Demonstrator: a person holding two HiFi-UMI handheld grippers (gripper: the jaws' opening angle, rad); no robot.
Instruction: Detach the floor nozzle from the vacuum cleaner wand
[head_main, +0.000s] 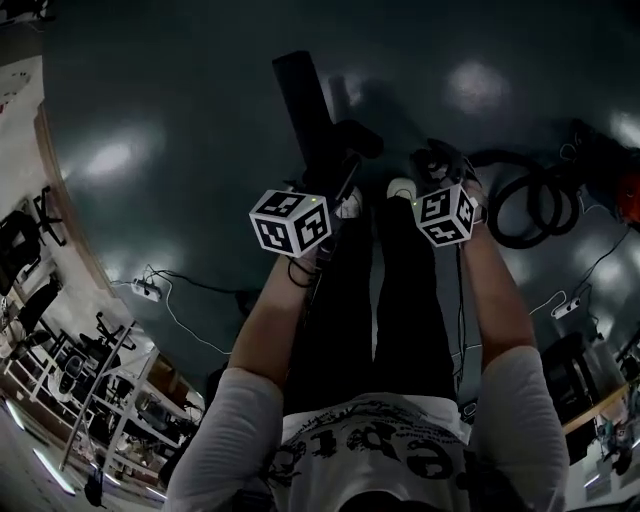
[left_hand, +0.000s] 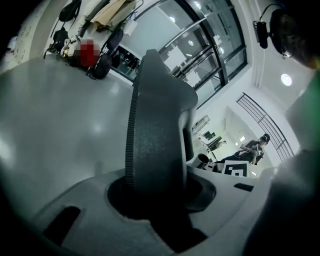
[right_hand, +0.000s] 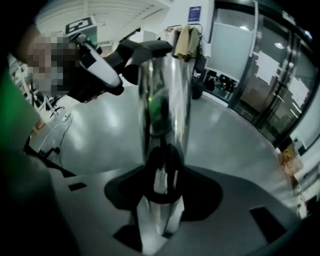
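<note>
**A:** Your left gripper (left_hand: 156, 200) is clamped on the ribbed black neck of the floor nozzle (left_hand: 155, 125), low over the floor (head_main: 150, 100). Your right gripper (right_hand: 162, 200) grips the shiny wand (right_hand: 165, 85).

**B:** How do I part them?

**A:** Look for a release catch first. Then brace the wand and pull the nozzle straight along its axis, without levering it sideways.

Here's the wand (right_hand: 164, 95): bright polished metal, mirror-smooth and throwing back the room. Now the floor nozzle (left_hand: 155, 145), dull black plastic, matt on its broad face with a finely ribbed edge. Below, the floor (head_main: 150, 110) is a dark, smooth, glossy sheet catching soft patches of lamp glare, and the shirt (head_main: 250, 420) is pale soft cloth, printed across the chest.
</note>
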